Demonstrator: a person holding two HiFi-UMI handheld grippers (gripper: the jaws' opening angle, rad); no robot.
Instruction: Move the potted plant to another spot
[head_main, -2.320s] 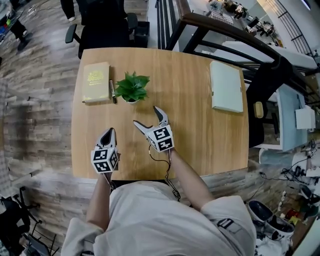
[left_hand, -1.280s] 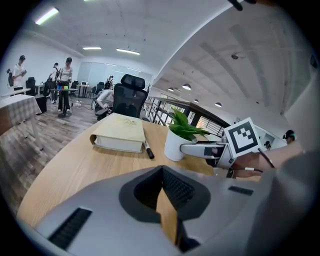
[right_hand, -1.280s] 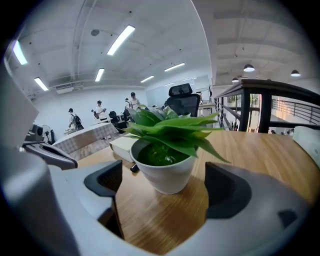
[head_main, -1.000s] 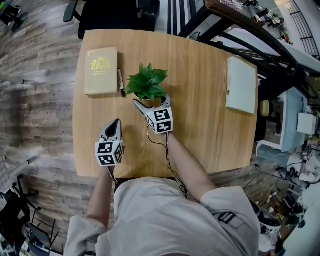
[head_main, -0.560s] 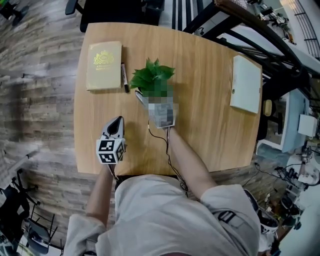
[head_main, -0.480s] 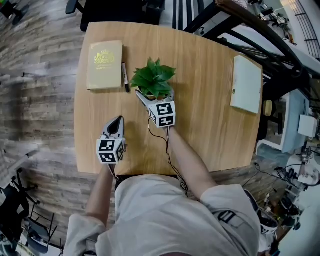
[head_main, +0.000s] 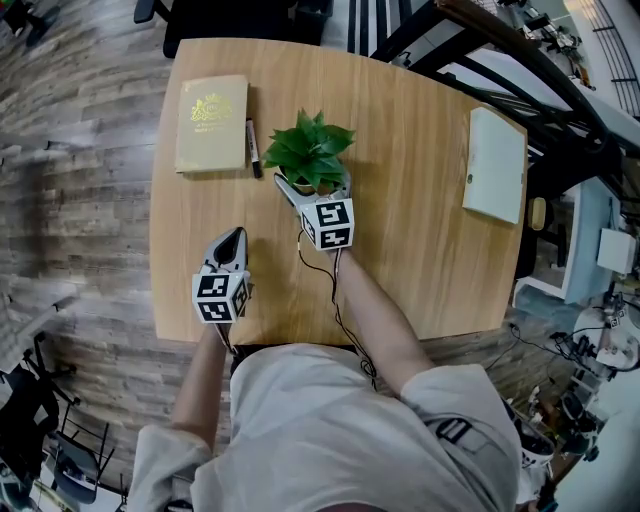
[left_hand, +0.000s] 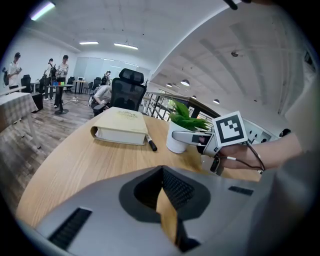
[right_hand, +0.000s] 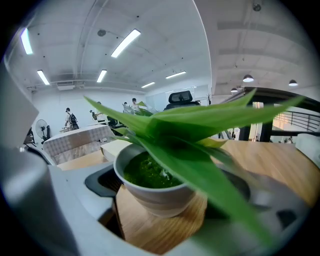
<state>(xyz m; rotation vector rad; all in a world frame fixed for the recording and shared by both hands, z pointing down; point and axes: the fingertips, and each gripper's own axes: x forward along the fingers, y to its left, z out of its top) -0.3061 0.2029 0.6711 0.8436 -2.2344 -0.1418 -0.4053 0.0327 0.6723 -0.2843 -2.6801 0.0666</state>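
Right tongs (head_main: 313, 180) advanced, straddling potted plant (head_main: 310, 148)

On the worktop (head_main: 410, 220), a marker (head_main: 253, 148) lay between the book (head_main: 211, 123) at left and the potted plant (head_main: 310, 150); a notebook (head_main: 495, 165) lay well apart at right.

We wear a pale grey-beige short-sleeved T-shirt (head_main: 340, 440), loose over the shoulders, with a dark strap and buckle (head_main: 452, 432) at the right shoulder and both forearms bare below the sleeves. Our left gripper (head_main: 230, 233) and right gripper (head_main: 313, 184) are light grey shells that taper to jaws lined with ribbed black pads, and each carries a white cube (head_main: 219, 297) printed with black square markers. A thin black cable (head_main: 334, 300) trails from the right one along the forearm.
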